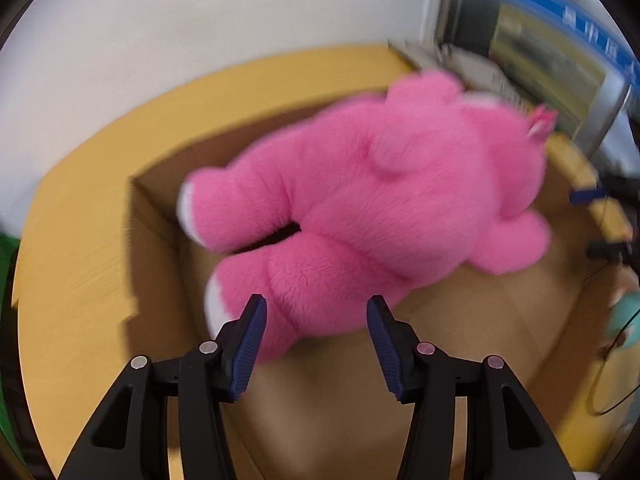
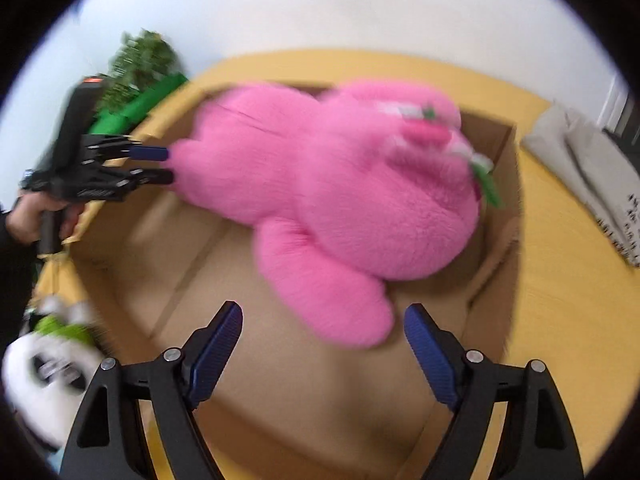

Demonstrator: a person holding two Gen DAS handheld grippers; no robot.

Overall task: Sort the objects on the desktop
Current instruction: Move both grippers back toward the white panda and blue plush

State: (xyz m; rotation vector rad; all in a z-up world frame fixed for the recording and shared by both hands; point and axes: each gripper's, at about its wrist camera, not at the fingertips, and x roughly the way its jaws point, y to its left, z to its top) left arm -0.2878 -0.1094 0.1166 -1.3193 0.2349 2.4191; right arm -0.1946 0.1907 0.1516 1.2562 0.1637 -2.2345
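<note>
Pink plush (image 1: 360,208) is lying in the box (image 2: 496,184) on the counter (image 1: 80,264), so this drop-off looks basically done. Both grippers, left (image 1: 316,320) and right (image 2: 322,328), have fingers apart, holding nothing. Next up is probably the panda (image 2: 44,376) at near left.

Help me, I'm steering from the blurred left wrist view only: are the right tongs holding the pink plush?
Observer: No. The right tongs are open. One arm of the pink plush shows between them, ungripped, over the cardboard box.
Operator: Any other toys nearby that I can't see?
Observer: A panda plush lies outside the box, near its left wall as the right wrist view shows it.
</note>
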